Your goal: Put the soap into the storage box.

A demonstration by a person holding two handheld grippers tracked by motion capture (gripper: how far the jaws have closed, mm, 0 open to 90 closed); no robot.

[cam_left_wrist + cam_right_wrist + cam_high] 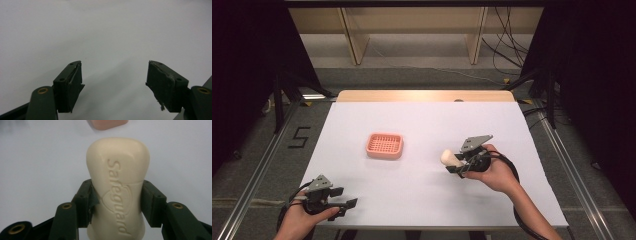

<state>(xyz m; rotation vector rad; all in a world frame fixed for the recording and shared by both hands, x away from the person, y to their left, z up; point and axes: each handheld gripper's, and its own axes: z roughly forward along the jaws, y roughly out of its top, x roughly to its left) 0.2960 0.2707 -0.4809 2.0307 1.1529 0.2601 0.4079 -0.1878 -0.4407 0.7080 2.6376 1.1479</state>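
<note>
Soap (117, 182) sits clamped lengthwise between the right gripper's (457, 162) fingers, lifted off the tabletop right of the pink dish (384, 145), likely bound there. Left gripper (343, 197) waits, fingers apart, empty.

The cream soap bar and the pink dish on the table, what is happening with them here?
A person holds a gripper in each hand at a white table. The right gripper is shut on a cream bar of soap stamped "Safeguard", clamped at its sides and held off the table to the right. The pink slotted plastic soap dish sits empty near the middle, apart from the soap. The left gripper is open with nothing between its jaws, near the front left edge.
</note>
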